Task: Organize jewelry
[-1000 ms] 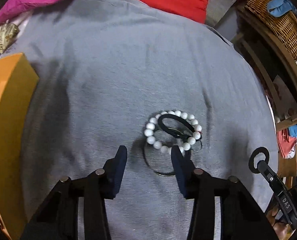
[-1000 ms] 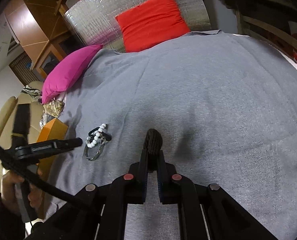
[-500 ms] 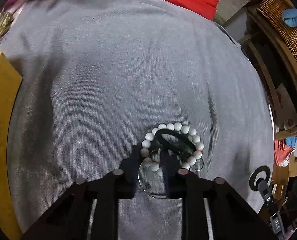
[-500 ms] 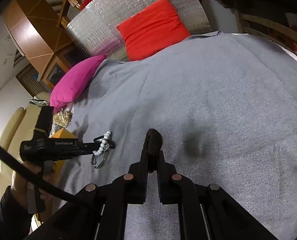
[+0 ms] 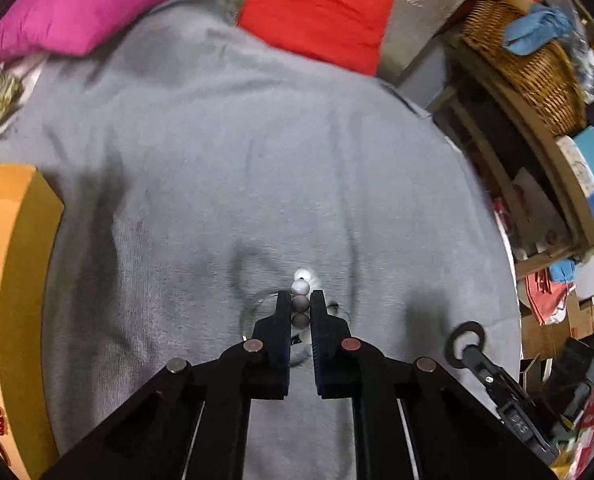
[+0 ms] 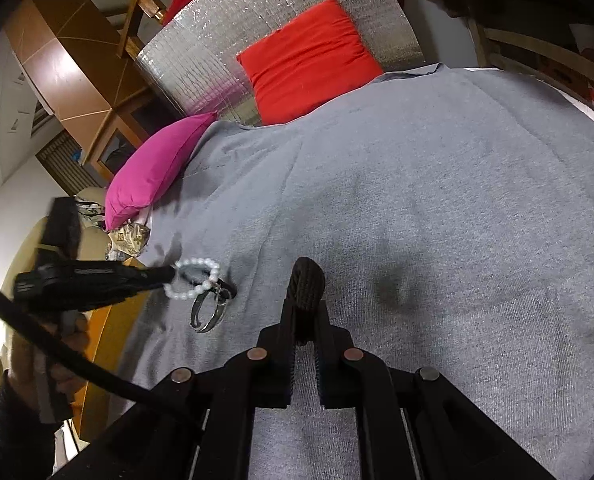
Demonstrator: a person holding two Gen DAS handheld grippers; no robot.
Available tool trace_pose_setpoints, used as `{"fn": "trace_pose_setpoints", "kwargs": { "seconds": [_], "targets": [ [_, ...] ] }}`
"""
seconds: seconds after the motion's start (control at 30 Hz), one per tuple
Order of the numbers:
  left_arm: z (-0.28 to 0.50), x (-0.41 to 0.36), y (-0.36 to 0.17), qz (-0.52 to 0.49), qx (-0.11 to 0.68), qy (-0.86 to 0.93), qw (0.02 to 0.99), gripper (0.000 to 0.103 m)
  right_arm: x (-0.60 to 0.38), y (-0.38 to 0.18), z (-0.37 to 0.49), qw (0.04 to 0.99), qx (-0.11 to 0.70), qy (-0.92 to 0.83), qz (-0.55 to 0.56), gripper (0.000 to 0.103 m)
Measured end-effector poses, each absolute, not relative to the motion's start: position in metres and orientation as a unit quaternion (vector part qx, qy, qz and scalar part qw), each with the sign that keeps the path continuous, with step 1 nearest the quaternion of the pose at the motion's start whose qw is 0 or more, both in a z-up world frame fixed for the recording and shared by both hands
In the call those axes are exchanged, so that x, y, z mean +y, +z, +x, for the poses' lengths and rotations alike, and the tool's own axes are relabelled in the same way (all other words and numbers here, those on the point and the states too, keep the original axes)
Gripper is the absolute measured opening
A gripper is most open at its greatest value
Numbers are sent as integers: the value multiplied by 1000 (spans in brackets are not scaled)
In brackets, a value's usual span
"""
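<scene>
My left gripper (image 5: 299, 300) is shut on a white bead bracelet (image 5: 300, 287) and holds it just above the grey blanket (image 5: 225, 168). In the right wrist view the bracelet (image 6: 196, 278) hangs from the left gripper (image 6: 171, 274), with a silver bangle (image 6: 211, 312) and a black ring (image 6: 228, 286) lying on the blanket under it. My right gripper (image 6: 305, 308) is shut on a dark braided bracelet (image 6: 308, 282) above the blanket. The right gripper also shows in the left wrist view (image 5: 467, 340).
An orange box (image 5: 9, 264) with red beads inside stands at the left edge of the blanket. A pink pillow (image 5: 81, 4) and a red pillow (image 5: 317, 12) lie at the far end. Shelves and a wicker basket (image 5: 525, 56) stand on the right.
My left gripper came down over the white bead bracelet, closed on it and lifted it off the pile. The right gripper kept hold of the dark bracelet and barely moved.
</scene>
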State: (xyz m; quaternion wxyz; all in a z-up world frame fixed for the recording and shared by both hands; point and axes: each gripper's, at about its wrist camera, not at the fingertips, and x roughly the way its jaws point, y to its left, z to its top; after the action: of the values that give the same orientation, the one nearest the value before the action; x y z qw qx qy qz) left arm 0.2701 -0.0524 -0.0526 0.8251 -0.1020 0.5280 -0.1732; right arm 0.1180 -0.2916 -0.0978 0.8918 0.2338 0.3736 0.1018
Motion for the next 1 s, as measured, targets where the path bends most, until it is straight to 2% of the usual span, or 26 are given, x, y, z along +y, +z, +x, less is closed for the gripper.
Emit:
{"fn": "trace_pose_setpoints", "kwargs": {
  "seconds": [0.2,0.6,1.0],
  "targets": [
    [237,-56,-30,-108,494,-213,836,9,-288,-89,111,896,366,106,230,9],
    [156,-43,-52,-25,479,-118,870,9,-270,-81,92,895,381,112,203,9],
    [108,-29,-45,-29,459,-88,884,9,-241,-57,58,904,393,96,139,9]
  ]
}}
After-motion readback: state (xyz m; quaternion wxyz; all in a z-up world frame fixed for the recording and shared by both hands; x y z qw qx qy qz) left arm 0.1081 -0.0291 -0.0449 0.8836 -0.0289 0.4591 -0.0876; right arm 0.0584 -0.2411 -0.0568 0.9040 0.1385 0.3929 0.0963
